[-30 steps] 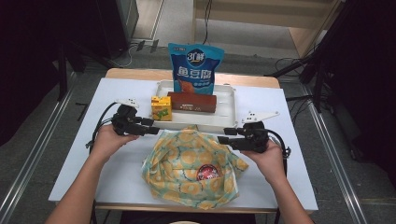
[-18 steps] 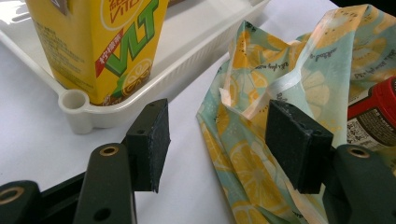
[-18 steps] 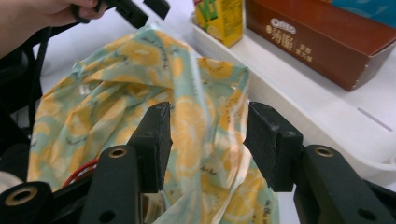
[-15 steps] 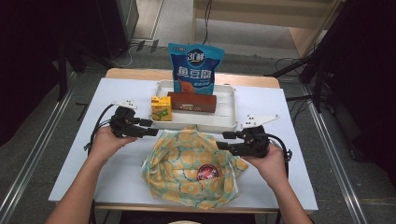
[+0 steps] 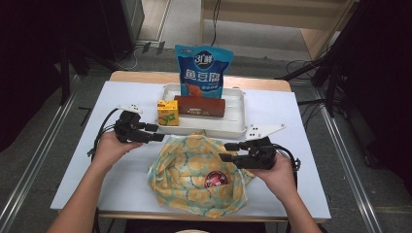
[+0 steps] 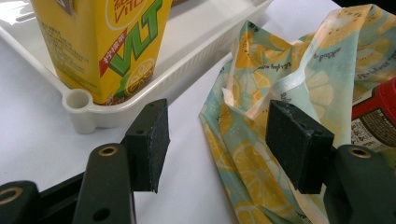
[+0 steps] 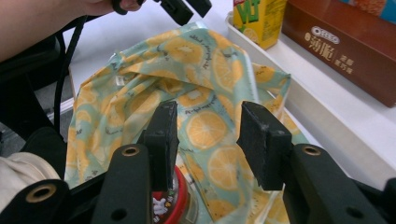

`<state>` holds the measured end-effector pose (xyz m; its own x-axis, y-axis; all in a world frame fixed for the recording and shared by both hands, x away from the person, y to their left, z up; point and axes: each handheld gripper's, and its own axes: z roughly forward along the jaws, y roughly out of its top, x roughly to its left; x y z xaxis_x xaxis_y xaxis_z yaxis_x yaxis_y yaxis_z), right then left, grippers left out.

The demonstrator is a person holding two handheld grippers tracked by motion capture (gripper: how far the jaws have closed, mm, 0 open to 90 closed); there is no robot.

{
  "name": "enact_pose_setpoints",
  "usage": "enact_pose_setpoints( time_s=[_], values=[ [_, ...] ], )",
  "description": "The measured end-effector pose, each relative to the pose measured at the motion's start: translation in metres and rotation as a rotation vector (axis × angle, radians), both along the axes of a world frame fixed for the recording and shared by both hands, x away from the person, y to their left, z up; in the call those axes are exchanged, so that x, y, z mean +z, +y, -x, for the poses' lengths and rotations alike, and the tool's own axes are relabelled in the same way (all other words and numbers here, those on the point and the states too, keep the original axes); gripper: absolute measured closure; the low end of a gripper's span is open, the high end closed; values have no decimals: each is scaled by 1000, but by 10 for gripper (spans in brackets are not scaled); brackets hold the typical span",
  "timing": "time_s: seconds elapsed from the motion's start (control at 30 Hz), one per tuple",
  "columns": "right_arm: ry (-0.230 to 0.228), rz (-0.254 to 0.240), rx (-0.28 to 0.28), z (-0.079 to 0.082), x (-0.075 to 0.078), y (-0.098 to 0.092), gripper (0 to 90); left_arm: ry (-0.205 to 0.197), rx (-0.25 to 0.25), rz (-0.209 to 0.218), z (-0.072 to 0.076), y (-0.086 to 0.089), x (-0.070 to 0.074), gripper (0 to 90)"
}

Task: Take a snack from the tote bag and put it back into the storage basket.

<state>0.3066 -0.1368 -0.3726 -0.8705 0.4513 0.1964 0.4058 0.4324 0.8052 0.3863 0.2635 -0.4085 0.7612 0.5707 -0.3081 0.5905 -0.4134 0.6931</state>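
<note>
Right claw (image 5: 227, 151) over the lemon-print bag (image 5: 194, 179), jaws apart and just been closing on nothing.
Left claw (image 5: 154, 133), also apart, sits at the bag's far-left edge; I see it mid-bench, near front edge.

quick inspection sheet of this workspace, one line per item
surface: white table top, on a wooden table.
job's things: lemon-print bag lies crumpled at the front middle, mouth open; a red-lidded container sits inside it.
clutter: white tray behind the bag holds a yellow drink carton, a brown biscuit box and an upright blue snack pouch.
grippers: left gripper open, the bag's edge between its jaws, unpressed; right gripper open over the bag, jaws have just been closing, pads not pressing.
cables: black cables trail from both grippers.
surroundings: grey floor, dark equipment, more cables on the floor.
</note>
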Motion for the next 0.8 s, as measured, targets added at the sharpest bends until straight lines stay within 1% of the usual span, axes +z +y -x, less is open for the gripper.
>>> enact_pose_setpoints(
  time_s=[0.07, 0.13, 0.23, 0.37, 0.47, 0.57, 0.63, 0.73, 0.8],
  values=[
    [-11, 0, 7, 0, -3, 2, 589, -2, 5, 0, 0, 0, 0, 400],
    [8, -3, 13, 3, -7, 2, 592, -4, 7, -1, 0, 1, 0, 400],
    [7, 12, 22, 6, -12, 2, 591, -3, 6, 0, -1, 1, 0, 400],
    [3, 17, 37, 10, -16, 5, 590, -4, 4, 0, 0, 1, 0, 401],
    [10, 22, 39, 11, -18, 8, 586, -10, 4, 2, 0, 1, 1, 401],
    [4, 25, 43, 11, -21, 10, 571, -10, 3, 8, 0, 1, 1, 401],
    [-4, 24, 40, 11, -23, 12, 541, -6, 1, 19, 0, 2, 1, 401],
    [9, 27, 47, 11, -27, 16, 525, -8, -5, 17, 0, 1, 1, 402],
    [7, 33, 51, 12, -29, 19, 520, -10, -10, 16, 0, 0, 1, 403]
  ],
)
